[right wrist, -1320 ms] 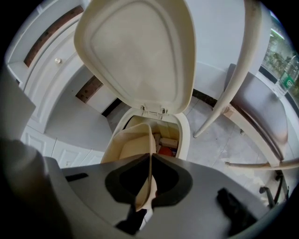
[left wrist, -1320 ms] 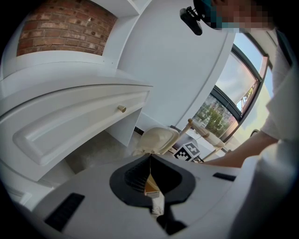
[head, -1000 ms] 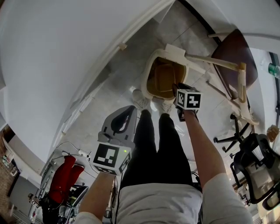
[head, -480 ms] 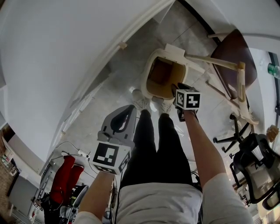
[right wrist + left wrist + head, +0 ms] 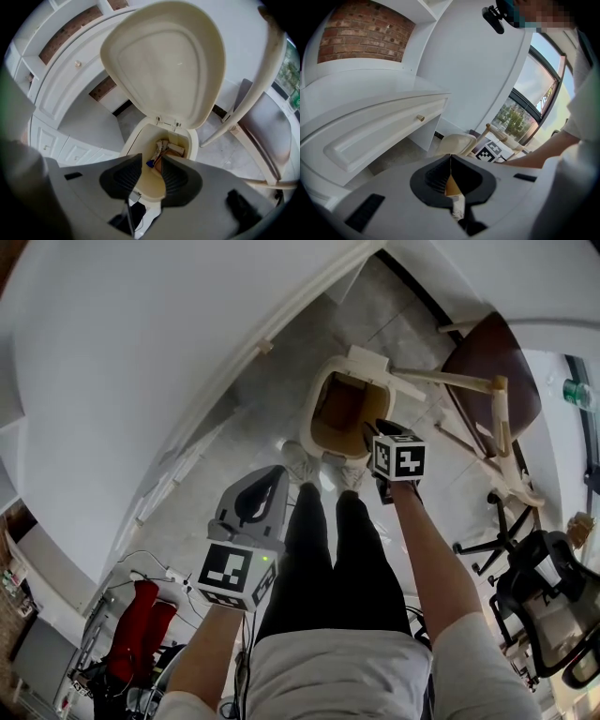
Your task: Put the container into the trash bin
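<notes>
Cream plastic trash bin [image 5: 132, 139] stands on the floor with its rounded hinged lid [image 5: 164, 61] tipped up and back. The container looks like the brown piece [image 5: 157, 163] lying at the bottom of the bin among pale scraps, though the shape is hard to make out that deep in. Right gripper [image 5: 151, 161] hangs just above the bin's mouth, pointing steeply down into it, jaws spread wide with nothing between the pads. In the head view the right gripper [image 5: 382, 432] sits over the near right edge of the bin [image 5: 317, 404]. Left gripper [image 5: 450, 159] has its jaws closed together, tips touching, empty; in the head view it [image 5: 279, 474] is held well back from the bin, on the near left side. Person's pale shoes [image 5: 302, 460] are planted right in front of the bin. Light wooden chair with brown seat [image 5: 487, 367] stands just to the right of the bin.
</notes>
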{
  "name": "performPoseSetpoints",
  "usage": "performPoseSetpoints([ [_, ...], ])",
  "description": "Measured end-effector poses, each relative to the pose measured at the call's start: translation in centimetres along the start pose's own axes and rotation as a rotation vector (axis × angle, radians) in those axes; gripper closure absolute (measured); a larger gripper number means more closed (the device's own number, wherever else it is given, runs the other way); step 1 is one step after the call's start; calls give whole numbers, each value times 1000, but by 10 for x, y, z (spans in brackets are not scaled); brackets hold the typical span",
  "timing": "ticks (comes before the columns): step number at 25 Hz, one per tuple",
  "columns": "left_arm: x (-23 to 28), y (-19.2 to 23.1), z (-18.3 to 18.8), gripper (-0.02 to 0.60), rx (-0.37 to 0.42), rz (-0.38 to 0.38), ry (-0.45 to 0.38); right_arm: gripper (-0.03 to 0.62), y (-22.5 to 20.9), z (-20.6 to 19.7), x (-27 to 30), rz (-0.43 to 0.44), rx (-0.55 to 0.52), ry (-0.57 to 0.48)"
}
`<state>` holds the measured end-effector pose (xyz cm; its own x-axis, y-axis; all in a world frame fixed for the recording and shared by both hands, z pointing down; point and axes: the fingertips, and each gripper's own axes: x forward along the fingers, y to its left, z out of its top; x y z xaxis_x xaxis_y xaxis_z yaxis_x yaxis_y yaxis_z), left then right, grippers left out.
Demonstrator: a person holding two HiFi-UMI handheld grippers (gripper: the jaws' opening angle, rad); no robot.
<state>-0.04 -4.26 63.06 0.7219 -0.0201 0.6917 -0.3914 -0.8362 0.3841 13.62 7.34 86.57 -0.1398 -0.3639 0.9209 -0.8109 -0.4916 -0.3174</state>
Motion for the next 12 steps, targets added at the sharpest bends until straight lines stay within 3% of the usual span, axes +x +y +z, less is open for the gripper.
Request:
performPoseSetpoints([
  [7, -15, -9, 14, 565, 15, 18, -26, 469, 16, 17, -31, 32, -55, -39],
  [12, -28, -13, 27, 565, 21, 38, -57, 520, 33, 34, -60, 52, -114, -84],
])
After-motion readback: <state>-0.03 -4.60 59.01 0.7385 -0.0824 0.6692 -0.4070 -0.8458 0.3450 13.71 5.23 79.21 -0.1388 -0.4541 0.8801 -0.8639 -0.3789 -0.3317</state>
